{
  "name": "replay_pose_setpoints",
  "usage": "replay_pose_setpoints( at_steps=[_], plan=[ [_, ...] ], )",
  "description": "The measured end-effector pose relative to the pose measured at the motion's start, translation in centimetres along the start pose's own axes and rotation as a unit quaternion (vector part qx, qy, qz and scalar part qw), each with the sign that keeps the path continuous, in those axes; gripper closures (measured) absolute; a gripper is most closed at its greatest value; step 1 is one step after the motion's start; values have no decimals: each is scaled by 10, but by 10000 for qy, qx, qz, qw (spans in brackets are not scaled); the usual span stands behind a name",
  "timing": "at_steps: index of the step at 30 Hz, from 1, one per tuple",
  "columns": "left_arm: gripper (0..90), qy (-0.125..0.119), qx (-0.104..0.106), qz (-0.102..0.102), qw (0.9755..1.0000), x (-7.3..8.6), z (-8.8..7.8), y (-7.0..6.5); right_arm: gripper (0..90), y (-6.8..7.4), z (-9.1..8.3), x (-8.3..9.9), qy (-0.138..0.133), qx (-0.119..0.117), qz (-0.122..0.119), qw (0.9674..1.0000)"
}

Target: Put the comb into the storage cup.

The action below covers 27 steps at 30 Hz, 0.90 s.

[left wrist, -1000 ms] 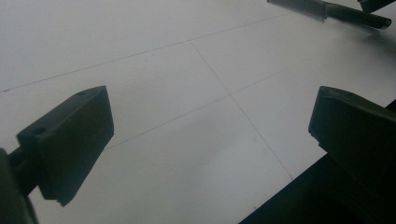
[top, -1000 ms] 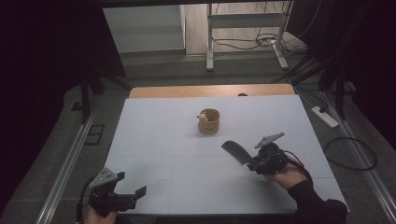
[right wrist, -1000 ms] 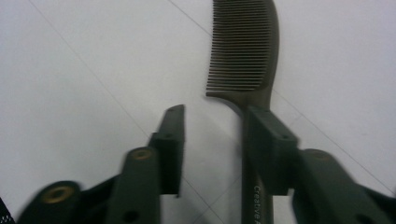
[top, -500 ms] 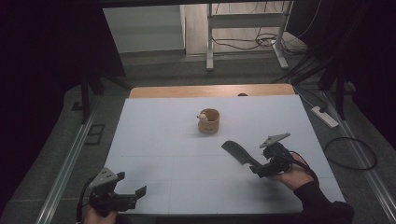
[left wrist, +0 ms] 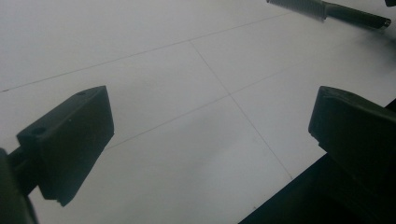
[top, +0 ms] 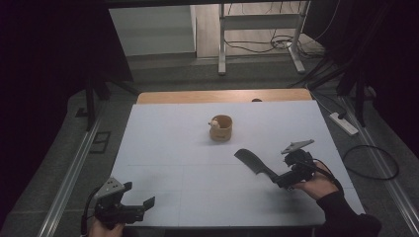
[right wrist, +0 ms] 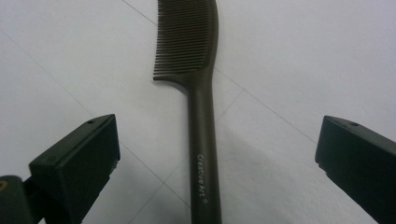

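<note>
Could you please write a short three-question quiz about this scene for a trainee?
1. True or false: the comb is clamped between the jaws of the right gripper.
2. What stands near the middle of the table?
A. a cup
B. a plate
C. a bottle
3. In the right gripper view, which part of the comb points away from the camera: the teeth or the handle?

Key
1. False. The jaws stand wide apart, having just opened, and the comb lies free on the table between them.
2. A.
3. The teeth. The handle runs back toward the camera.
</note>
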State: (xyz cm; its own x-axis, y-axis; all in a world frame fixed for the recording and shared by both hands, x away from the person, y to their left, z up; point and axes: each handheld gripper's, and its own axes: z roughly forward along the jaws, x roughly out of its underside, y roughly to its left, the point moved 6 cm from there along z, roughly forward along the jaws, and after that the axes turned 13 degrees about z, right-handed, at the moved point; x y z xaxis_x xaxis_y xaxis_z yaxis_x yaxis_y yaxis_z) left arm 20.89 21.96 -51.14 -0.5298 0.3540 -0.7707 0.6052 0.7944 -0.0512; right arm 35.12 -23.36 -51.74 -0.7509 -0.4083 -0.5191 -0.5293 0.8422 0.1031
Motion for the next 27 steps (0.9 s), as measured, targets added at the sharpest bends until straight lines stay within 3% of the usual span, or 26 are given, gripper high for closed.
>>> replay_pose_setpoints(
  at_steps=[7, 27],
  plan=[
    [8, -5, 11, 3, 10000, 0, 0, 0, 0, -3, 0, 0, -48, 15, 124, 9999],
    [8, 16, 13, -7, 10000, 0, 1, 0, 0, -2, 38, 11, 440, 123, -169, 9988]
  ],
)
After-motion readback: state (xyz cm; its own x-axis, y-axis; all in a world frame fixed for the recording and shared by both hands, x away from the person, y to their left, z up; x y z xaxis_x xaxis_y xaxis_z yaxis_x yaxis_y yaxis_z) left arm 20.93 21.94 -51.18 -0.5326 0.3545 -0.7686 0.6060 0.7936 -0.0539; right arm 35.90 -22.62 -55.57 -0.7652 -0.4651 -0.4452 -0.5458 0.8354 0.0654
